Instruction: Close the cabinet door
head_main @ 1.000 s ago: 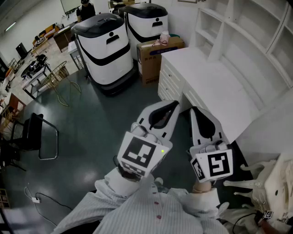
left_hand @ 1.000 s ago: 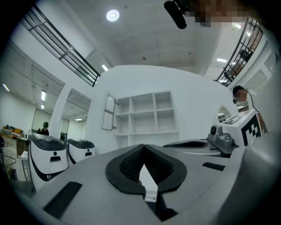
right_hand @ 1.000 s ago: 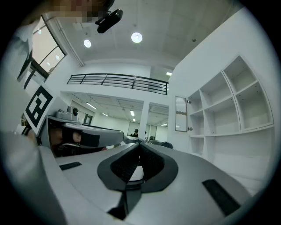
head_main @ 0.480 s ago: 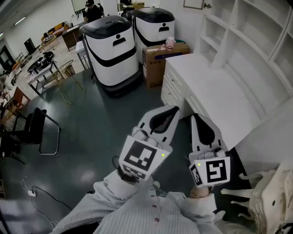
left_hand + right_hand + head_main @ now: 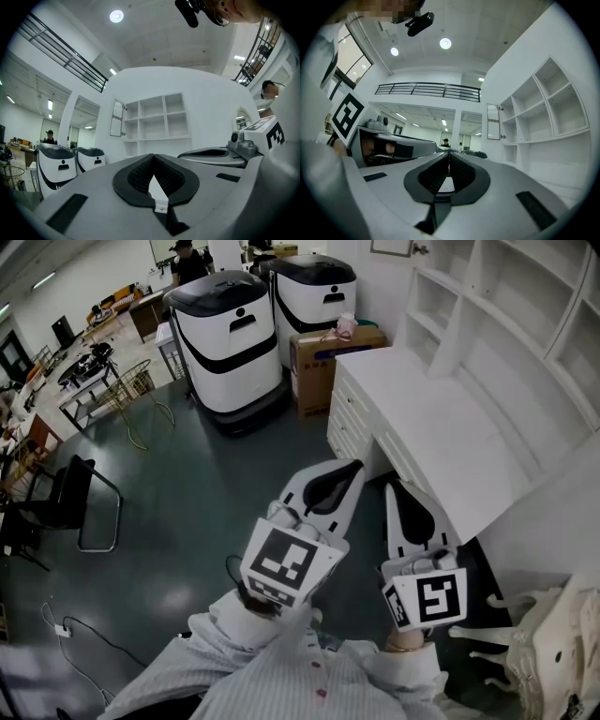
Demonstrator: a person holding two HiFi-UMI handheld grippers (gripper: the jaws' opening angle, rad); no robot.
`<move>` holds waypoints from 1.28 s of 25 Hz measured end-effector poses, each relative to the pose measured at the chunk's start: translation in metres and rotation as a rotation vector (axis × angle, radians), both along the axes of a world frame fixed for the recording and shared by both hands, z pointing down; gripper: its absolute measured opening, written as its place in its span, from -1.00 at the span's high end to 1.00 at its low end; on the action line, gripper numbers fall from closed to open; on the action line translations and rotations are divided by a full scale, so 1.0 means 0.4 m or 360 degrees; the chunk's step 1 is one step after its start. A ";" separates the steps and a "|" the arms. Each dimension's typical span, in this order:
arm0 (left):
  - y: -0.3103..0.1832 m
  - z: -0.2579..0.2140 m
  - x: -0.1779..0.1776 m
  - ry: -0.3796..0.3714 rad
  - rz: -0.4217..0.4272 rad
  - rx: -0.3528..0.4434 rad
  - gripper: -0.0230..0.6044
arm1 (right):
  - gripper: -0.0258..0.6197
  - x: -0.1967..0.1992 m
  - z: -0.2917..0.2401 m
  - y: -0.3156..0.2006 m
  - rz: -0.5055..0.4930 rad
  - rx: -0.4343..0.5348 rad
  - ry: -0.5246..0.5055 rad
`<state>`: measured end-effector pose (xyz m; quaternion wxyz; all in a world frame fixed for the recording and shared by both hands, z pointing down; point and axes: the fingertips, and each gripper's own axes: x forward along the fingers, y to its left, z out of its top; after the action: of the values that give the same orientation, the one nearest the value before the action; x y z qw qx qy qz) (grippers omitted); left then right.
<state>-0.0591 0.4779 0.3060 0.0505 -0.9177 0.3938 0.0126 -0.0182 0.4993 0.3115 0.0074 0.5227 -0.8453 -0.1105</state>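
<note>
The white shelf unit [image 5: 487,296] rises over a white counter [image 5: 441,418] at the right of the head view. A small framed cabinet door [image 5: 117,118] stands swung open at the unit's upper left corner; it also shows in the right gripper view [image 5: 493,122] and at the head view's top edge [image 5: 392,247]. My left gripper [image 5: 357,465] and right gripper [image 5: 391,487] are held side by side, pointing level toward the counter and well short of the door. Both are shut with nothing between the jaws, as each gripper's own view confirms: left gripper [image 5: 152,155], right gripper [image 5: 449,152].
Two white-and-black machines [image 5: 225,334] [image 5: 305,287] and a cardboard box [image 5: 323,357] stand at the counter's far end. A drawer front [image 5: 352,413] faces the dark floor. A black chair [image 5: 70,507] and a wire basket [image 5: 131,395] stand left. White carved woodwork [image 5: 511,624] lies at lower right.
Both grippers have drifted a little lower in the head view, still side by side and shut. The head camera has shifted slightly too.
</note>
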 end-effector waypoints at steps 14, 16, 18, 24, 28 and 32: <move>-0.145 0.019 0.002 -0.0005 -0.0021 -0.0014 0.90 | 0.88 0.014 0.030 -0.131 0.0000 -0.0046 -0.0022; -0.189 0.020 -0.006 -0.0008 -0.0022 -0.0016 0.90 | 0.88 0.009 0.032 -0.177 -0.0004 -0.0055 -0.0042; -0.239 0.016 -0.016 -0.0004 -0.0021 -0.0021 0.90 | 0.88 0.000 0.031 -0.229 -0.0005 -0.0061 -0.0058; -0.402 -0.017 -0.064 0.0014 -0.0005 0.0006 0.90 | 0.88 -0.055 0.003 -0.397 0.0007 -0.0041 -0.0063; -0.516 -0.028 -0.107 0.0017 0.0020 0.0008 0.90 | 0.88 -0.092 -0.016 -0.509 0.0038 -0.0023 -0.0069; -0.617 -0.035 -0.159 0.0033 0.0048 0.0009 0.90 | 0.88 -0.133 -0.028 -0.603 0.0082 -0.0011 -0.0055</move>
<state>-0.1227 0.2310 0.2918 0.0486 -0.9232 0.3804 0.0240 -0.0715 0.2581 0.3002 -0.0025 0.5461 -0.8319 -0.0981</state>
